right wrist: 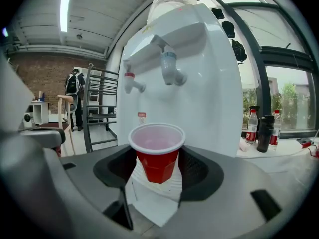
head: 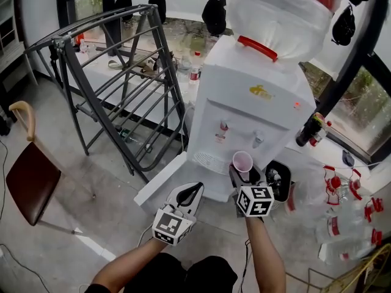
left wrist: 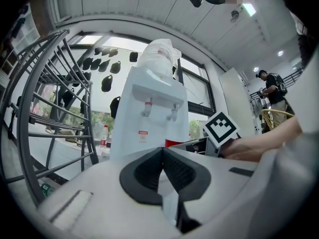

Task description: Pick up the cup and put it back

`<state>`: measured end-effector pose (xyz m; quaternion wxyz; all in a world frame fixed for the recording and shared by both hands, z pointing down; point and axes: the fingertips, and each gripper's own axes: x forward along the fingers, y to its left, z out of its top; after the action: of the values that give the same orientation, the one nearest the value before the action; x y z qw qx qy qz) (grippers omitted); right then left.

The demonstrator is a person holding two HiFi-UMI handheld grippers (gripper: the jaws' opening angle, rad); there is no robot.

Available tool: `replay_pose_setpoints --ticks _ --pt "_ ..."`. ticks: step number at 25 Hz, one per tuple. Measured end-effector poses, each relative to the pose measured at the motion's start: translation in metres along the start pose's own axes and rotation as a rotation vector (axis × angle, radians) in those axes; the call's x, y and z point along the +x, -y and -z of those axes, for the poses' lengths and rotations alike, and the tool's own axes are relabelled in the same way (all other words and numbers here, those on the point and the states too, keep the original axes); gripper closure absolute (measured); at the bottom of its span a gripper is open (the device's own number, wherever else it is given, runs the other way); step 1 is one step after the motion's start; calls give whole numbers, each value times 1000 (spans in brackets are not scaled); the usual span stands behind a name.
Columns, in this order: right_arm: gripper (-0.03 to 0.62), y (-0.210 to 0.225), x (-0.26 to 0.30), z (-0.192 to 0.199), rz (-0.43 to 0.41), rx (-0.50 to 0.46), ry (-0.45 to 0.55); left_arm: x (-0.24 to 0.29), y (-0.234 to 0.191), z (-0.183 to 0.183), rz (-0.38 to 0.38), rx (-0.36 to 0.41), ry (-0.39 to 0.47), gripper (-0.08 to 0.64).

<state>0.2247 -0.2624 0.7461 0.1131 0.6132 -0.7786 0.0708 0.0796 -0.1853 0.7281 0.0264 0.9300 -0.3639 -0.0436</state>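
Right tool (right wrist: 157,167) and left tool (left wrist: 162,152) both faced the water dispenser (head: 244,96). Pressed together on nothing, the left hung aside, seemingly unneeded. Over the drip tray (head: 211,161), the right pinched the red cup (right wrist: 156,151) upright by its sides, likely to keep it level for setting back.

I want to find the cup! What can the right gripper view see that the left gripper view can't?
Only the right gripper view: the red cup gripped in the right tongs, and bottles on the ledge. Only the left gripper view: the left tongs, shut and empty, plus the other gripper's marker cube. Both: the white water dispenser with its two taps, and the metal rack.
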Motion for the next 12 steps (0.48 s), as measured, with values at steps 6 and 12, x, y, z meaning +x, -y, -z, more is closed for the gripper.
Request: replay_pose_setpoints --ticks 6,12 --pt "340 9 15 17 15 10 -42 4 0 4 15 -3 -9 554" --pt "337 11 20 28 20 14 -60 5 1 6 23 -7 -9 554"
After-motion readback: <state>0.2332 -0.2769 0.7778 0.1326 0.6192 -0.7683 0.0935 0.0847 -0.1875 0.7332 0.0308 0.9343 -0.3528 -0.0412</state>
